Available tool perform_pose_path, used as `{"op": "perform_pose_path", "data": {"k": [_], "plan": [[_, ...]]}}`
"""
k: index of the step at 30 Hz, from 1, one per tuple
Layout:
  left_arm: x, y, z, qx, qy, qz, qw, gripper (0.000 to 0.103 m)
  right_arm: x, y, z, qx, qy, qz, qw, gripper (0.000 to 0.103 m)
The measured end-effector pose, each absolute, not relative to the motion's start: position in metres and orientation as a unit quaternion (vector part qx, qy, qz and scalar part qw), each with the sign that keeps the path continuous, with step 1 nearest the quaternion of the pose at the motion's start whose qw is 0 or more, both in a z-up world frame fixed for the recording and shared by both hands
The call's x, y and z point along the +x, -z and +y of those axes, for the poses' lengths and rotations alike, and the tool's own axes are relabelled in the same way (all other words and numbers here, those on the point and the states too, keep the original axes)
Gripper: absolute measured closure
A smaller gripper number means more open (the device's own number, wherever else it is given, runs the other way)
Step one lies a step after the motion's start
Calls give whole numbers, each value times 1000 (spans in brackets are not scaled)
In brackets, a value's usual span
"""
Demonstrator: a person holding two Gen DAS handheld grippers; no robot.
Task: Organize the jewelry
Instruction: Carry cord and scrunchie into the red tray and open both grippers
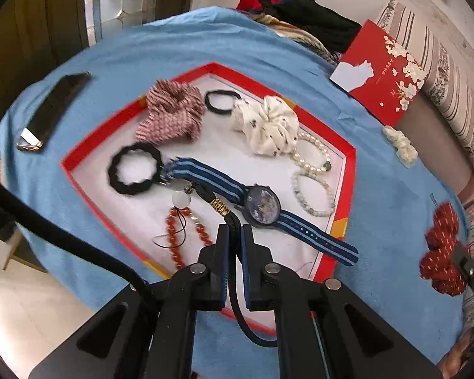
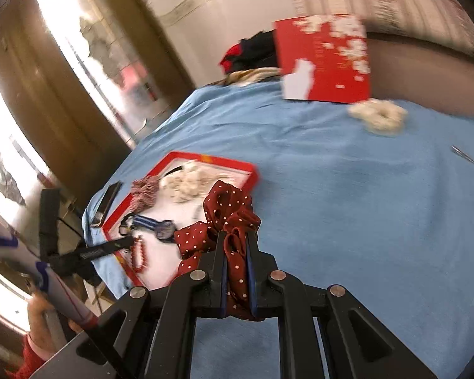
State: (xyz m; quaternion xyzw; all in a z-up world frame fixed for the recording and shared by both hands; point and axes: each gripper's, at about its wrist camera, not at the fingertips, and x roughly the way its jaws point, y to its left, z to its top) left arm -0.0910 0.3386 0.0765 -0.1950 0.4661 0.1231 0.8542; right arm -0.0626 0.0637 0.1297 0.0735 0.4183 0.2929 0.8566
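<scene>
A red-rimmed tray [image 1: 350, 170] with a white floor lies on the blue cloth [image 1: 142, 47]. In it are a striped scrunchie [image 1: 170, 113], a white scrunchie [image 1: 265, 123], black hair ties [image 1: 134, 169], pearl bracelets [image 1: 314, 158], a blue-strap watch [image 1: 262, 203] and a red bead bracelet [image 1: 186, 233]. My left gripper [image 1: 235, 230] is shut on a black cord [image 1: 233, 221] with a gold knot, over the tray. My right gripper [image 2: 235, 243] is shut on a red dotted scrunchie [image 2: 224, 218], held above the cloth right of the tray [image 2: 252, 170]; this scrunchie also shows in the left wrist view [image 1: 442, 246].
A phone [image 1: 53, 110] lies left of the tray. A red box lid [image 1: 382, 72] leans at the far right, with a pale scrunchie [image 1: 399, 147] below it. A pile of dark clothes [image 1: 303, 19] sits at the back. A thin metal clip [image 2: 466, 156] lies on the cloth.
</scene>
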Motion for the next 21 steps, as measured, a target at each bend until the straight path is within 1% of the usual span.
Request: {"op": "perform_pose_path", "data": {"k": [6,12,13,14,15,17,21], "plan": [[-85,-57,355,-235,-110,463,847,96,-39,-122,135,56,-318,440,838,92],[-86,-52,364,-272,-87,455,843,95,-10,-96,199,43,-329,477,813,92],[-89,-53,365,-280,-77,450,844,92,-5,-93,209,43,-333,484,808,92],[-92,-55,367,-289,-71,440,847,85,-2,-90,215,41,-335,489,805,92],[-98,-59,371,-299,-68,426,851,81,1,-86,222,38,-338,492,801,92],[-107,-67,376,-310,-68,401,859,70,7,-79,239,30,-343,500,794,92],[-121,-81,383,-311,-78,361,875,68,18,-68,268,15,-344,510,788,92]]}}
